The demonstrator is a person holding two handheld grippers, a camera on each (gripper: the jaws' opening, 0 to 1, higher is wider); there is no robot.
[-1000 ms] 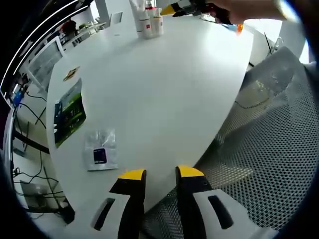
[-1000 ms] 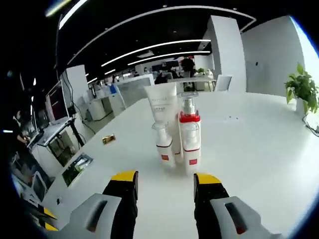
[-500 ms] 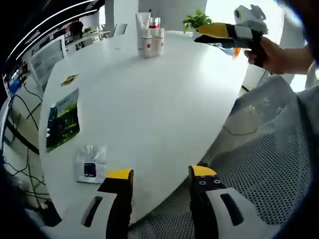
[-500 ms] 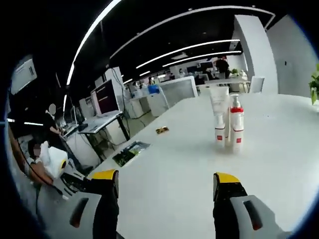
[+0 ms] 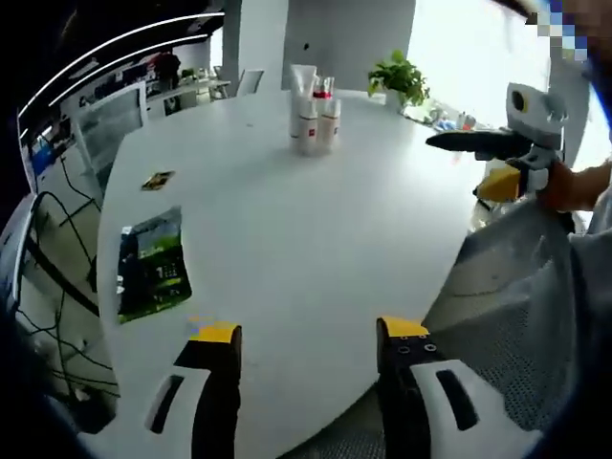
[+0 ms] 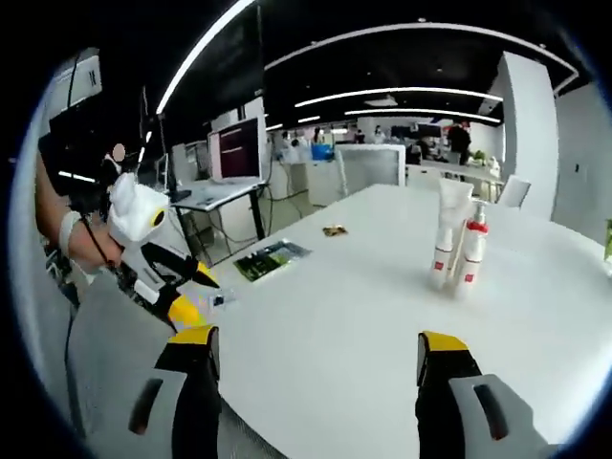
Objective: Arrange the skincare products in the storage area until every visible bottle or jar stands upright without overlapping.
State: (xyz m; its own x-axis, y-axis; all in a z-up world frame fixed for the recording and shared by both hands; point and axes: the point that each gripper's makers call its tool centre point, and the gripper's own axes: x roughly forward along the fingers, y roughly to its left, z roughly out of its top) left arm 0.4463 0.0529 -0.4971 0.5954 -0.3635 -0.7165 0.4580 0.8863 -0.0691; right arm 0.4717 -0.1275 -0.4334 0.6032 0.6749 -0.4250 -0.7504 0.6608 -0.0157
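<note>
Three skincare products stand upright in a tight cluster far out on the white table [image 5: 287, 220]: a tall white tube [image 5: 302, 91], a pump bottle with a red collar [image 5: 328, 115] and a smaller bottle [image 5: 308, 129]. The right gripper view has the same tube [image 6: 449, 220], pump bottle [image 6: 471, 258] and small bottle [image 6: 441, 266] at mid right. My left gripper [image 5: 308, 331] hangs open over the table's near edge, holding nothing. My right gripper [image 6: 317, 338] is open and bare too, well short of the cluster. Each gripper also appears in the other's view: right gripper [image 5: 507, 143], left gripper [image 6: 153, 258].
A green leaflet [image 5: 153, 263] and a small card [image 5: 158, 179] lie on the table's left side; the same leaflet [image 6: 271, 258] lies in the right gripper view. A potted plant [image 5: 400, 76] stands at the far edge. A grey mesh chair [image 5: 516, 316] is beside the table.
Both grippers have drawn back from the bottles, which look smaller and farther. Both pairs of jaws have spread wider. The right gripper now sits lower, off the table's edge.
</note>
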